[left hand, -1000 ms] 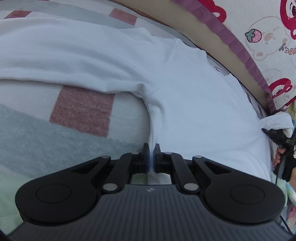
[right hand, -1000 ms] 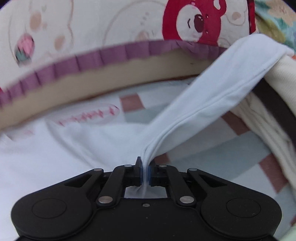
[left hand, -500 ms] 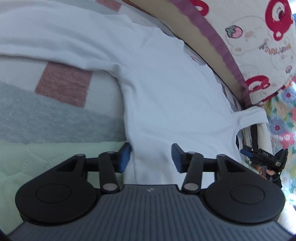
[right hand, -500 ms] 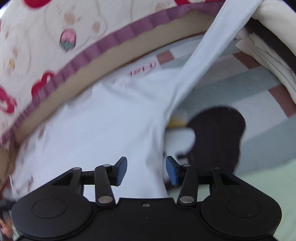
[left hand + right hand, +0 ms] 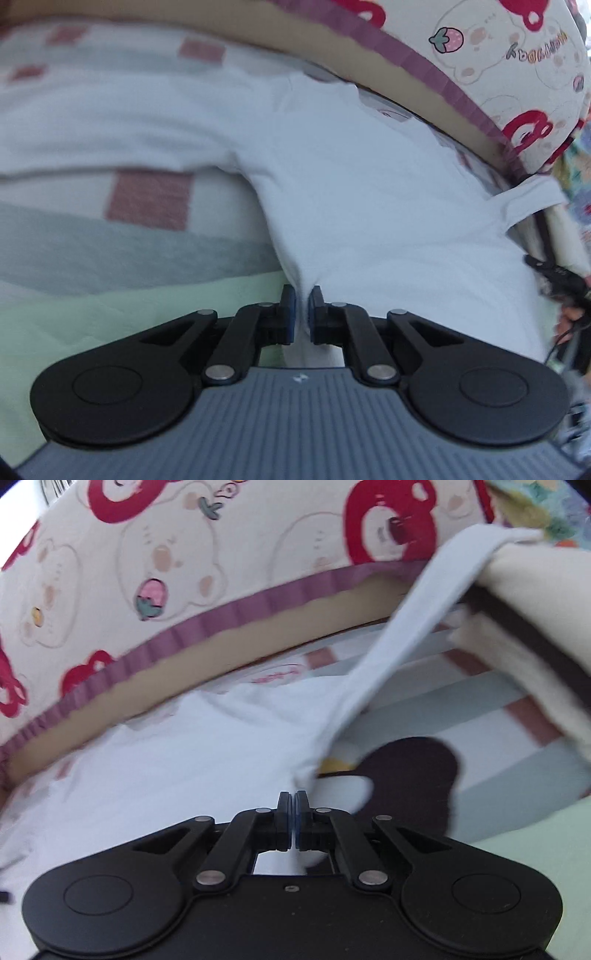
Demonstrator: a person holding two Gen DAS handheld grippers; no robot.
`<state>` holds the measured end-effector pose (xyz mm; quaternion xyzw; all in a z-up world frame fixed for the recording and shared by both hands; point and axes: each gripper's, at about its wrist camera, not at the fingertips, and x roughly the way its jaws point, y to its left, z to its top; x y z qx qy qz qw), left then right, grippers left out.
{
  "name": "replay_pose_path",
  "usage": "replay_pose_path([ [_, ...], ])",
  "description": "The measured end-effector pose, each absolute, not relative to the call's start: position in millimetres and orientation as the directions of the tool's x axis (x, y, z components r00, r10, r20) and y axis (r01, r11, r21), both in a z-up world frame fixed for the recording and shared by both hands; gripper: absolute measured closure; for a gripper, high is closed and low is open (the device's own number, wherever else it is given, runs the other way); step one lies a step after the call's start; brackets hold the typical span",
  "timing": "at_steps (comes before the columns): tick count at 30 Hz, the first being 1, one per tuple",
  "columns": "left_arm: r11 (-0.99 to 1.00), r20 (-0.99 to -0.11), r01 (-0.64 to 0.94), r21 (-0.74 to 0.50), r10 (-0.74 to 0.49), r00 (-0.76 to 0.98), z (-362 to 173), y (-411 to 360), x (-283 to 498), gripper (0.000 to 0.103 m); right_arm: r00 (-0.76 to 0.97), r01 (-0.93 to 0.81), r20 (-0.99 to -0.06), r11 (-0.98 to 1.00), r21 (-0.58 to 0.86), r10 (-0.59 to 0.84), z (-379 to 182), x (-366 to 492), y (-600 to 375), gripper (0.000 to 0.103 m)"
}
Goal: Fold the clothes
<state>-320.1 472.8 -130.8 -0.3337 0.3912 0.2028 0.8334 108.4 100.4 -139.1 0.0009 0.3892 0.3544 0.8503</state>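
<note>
Between the blue pads of the left gripper (image 5: 302,308) a bunched ridge of the white shirt's (image 5: 369,192) lower hem is pinched, the fingers drawn close with cloth running through them. The right gripper (image 5: 294,812) has its fingers pressed together at the shirt's other lower corner; white cloth shows just above the tips and behind the linkage, so I judge it is clamped on the hem, though only a thin bite is visible there.

Outward from the tools, the shirt lies spread flat on the checked blanket (image 5: 147,199), its body running toward the cartoon-print bolster (image 5: 184,572). One sleeve (image 5: 92,122) stretches out flat to the left. The other sleeve (image 5: 417,627) rises off the bed and is draped over a stack of cream and brown folded fabric (image 5: 524,627) at the right.

That draped sleeve is the chief risk. If both grippers lift or carry the hem, the sleeve may catch on the stack, pull the shirt askew, or tug the pile over. The right grip looks shallow; under tension the hem could slip out and drop one corner, leaving a crooked fold. The left grip gathers the cloth into a ridge instead of holding it flat, which could set a crease into the fold line. Uneven pulling between the hands would also skew the body on the blanket.
</note>
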Motion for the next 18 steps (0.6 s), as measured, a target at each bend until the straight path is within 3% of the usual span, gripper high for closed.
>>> replay_pose_path([
  [3,0.703,-0.814,-0.627,-0.335,0.12,0.569,-132,471,-326,0.103,0.455,-0.602,-0.687,0.764,0.232,0.567,-143,111,98,0.102],
  [6,0.66,-0.793,-0.623,-0.42,0.067,0.605,-134,477,-335,0.103,0.501,-0.562,-0.718,0.812,0.155,0.484,-149,114,99,0.103],
  [7,0.644,-0.785,-0.62,-0.447,0.05,0.618,-135,479,-338,0.102,0.523,-0.528,-0.733,0.84,0.123,0.436,-152,117,99,0.101],
  [8,0.627,-0.776,-0.617,-0.475,0.033,0.63,-136,481,-341,0.1,0.527,-0.498,-0.744,0.859,0.121,0.411,-154,121,95,0.093],
  [10,0.592,-0.756,-0.61,-0.527,0.0,0.654,-138,485,-347,0.098,0.457,-0.476,-0.737,0.837,0.27,0.498,-149,125,74,0.092],
  [12,0.554,-0.734,-0.6,-0.577,-0.031,0.678,-139,489,-353,0.084,0.371,-0.489,-0.736,0.793,0.364,0.566,-142,119,59,0.078],
  [13,0.534,-0.722,-0.594,-0.601,-0.046,0.69,-140,491,-356,0.076,0.326,-0.501,-0.739,0.771,0.394,0.59,-139,115,53,0.062],
  [14,0.524,-0.72,-0.594,-0.611,-0.057,0.691,-142,491,-356,0.058,0.28,-0.511,-0.74,0.747,0.425,0.612,-136,110,47,0.057],
  [15,0.523,-0.727,-0.598,-0.608,-0.064,0.684,-144,490,-354,0.044,0.234,-0.52,-0.738,0.723,0.455,0.633,-133,105,40,0.056],
  [17,0.52,-0.74,-0.606,-0.602,-0.078,0.668,-148,486,-351,0.034,0.145,-0.55,-0.754,0.686,0.476,0.64,-131,93,32,0.054],
  [18,0.519,-0.746,-0.61,-0.599,-0.084,0.661,-151,485,-349,0.034,0.143,-0.575,-0.766,0.683,0.451,0.626,-130,83,29,0.054],
])
